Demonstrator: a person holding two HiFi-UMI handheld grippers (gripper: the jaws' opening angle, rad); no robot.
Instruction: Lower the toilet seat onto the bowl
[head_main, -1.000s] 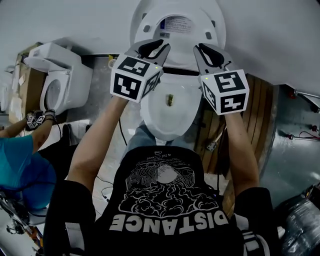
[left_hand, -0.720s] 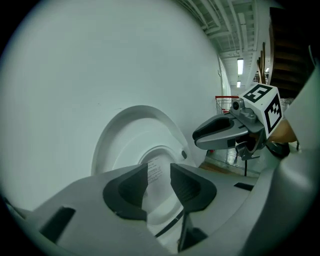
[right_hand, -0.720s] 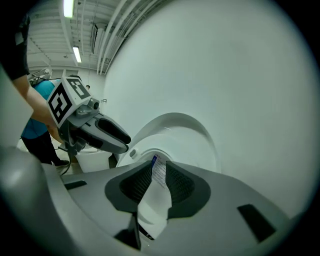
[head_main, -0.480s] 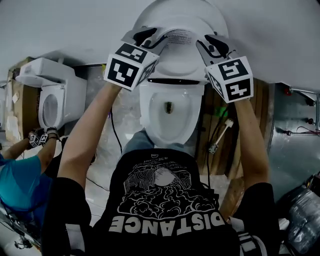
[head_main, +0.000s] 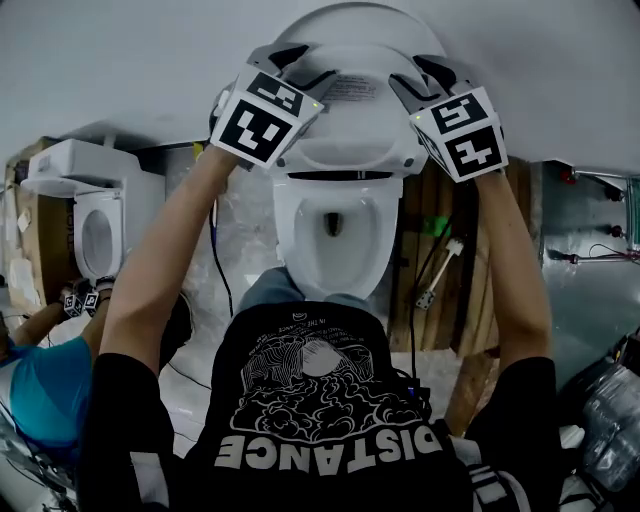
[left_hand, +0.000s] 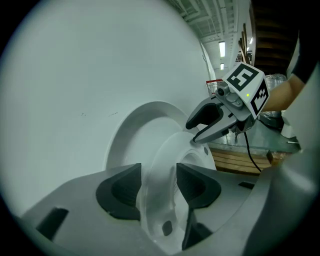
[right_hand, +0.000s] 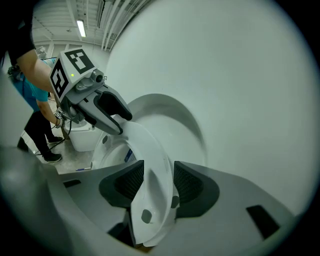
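White toilet seat (head_main: 345, 135), raised near upright, underside w/ label showing, white bowl (head_main: 298, 245) uncovered below

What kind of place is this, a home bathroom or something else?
Probably a workshop or warehouse, not a home bathroom. A second white ceramic toilet stands at the left, brown wooden boards lie beside the white toilet in the middle, and long ceiling strip lights show overhead.

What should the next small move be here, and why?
Probably closing both jaws on the toilet seat. It stands raised above the bowl, and the left gripper and right gripper each straddle its rim. Their jaws have just been opening, with the rim between them but apparently not clamped. A grip on both sides seems needed before swinging it down.
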